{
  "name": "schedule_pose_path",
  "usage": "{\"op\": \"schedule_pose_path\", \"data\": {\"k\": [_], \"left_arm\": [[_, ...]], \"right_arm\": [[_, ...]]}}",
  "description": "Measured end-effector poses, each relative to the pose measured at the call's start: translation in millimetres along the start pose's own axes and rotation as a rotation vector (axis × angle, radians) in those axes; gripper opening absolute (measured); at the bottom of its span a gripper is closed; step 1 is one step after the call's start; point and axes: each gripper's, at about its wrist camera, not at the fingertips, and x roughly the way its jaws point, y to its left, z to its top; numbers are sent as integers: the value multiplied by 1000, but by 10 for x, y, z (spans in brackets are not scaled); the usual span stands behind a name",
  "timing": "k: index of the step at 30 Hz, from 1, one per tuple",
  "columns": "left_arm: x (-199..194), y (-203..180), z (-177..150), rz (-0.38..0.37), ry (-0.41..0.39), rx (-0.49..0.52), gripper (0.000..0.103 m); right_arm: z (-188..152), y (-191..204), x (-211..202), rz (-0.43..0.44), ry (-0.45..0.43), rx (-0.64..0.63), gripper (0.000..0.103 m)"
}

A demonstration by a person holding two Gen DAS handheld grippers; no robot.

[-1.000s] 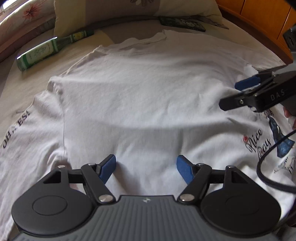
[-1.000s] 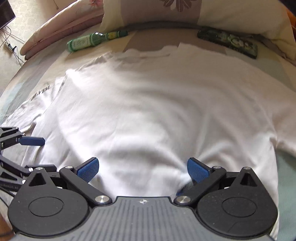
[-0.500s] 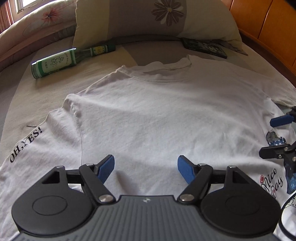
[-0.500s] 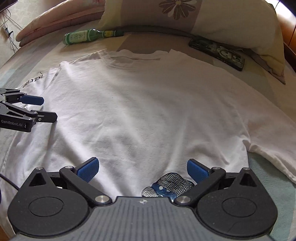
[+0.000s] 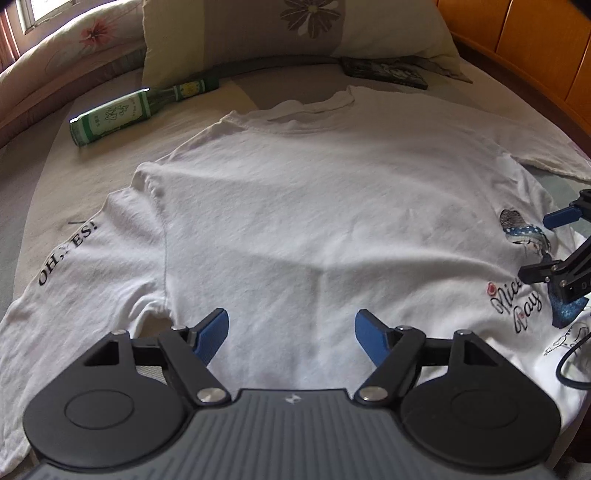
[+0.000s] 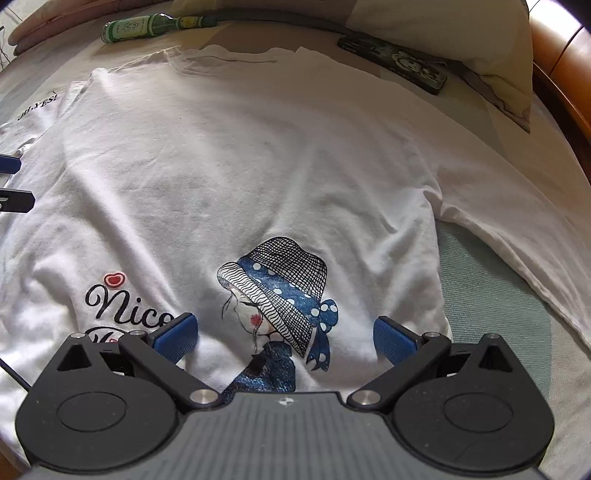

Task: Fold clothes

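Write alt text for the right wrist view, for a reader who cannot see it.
A white T-shirt lies spread flat on a bed, its print of a girl in a blue polka-dot hat facing up between the open fingers of the right gripper. Beyond the collar lie a green bottle and a dark phone case beside a pillow.

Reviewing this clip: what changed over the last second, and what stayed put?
Both tools drew back toward the near end of the T-shirt; its printed girl and "Nice Day" lettering, folded under a second ago, now show. The left tool and right tool were open throughout, holding nothing. The bottle, pillow and phone kept their places.
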Motion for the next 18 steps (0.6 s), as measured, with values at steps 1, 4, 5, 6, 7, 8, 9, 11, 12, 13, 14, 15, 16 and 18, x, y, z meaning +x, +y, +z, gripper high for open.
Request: {"op": "schedule_pose_path", "data": {"k": [1,4,5,6,7,8,9,11,12,13,14,15,16,18], "left_arm": [[55,-45,17,-8,12,0,75],[157,-64,16,-4,61,-52,75],[143,-48,41,-4,48,-63,74],[112,-26,88,0,21,-63,74],[109,14,172,15,-3,-55,75],[114,60,264,31,-26,-46,75],[118,105,356,48,-49,-38,76],[229,253,559,83,-78,-45,76],[290,330,661,101,-92,-50,76],[393,432,760,116,-103,-61,76],[492,518,826,117,-104,-77,75],[587,597,884,114,-102,-94,75],[685,681,921,106,-92,-119,75],[870,861,969,110,-68,-173,77]], "right_arm": [[-5,1,0,-1,-1,1,103],[-13,-16,-5,7,1,8,103],[-14,-26,-8,11,4,9,103],[-18,-32,-11,13,4,10,103],[-28,-35,-9,14,2,11,103],[-38,-38,-9,16,-2,12,103],[-47,-38,-7,16,-6,14,103],[-56,-26,3,12,-13,16,103],[-58,-23,6,11,-15,18,103],[-59,-25,8,10,-16,24,103],[-60,-28,11,10,-17,29,103],[-61,-33,14,11,-19,33,103],[-65,-37,18,12,-22,36,103],[-74,-43,18,15,-27,36,103]]}}
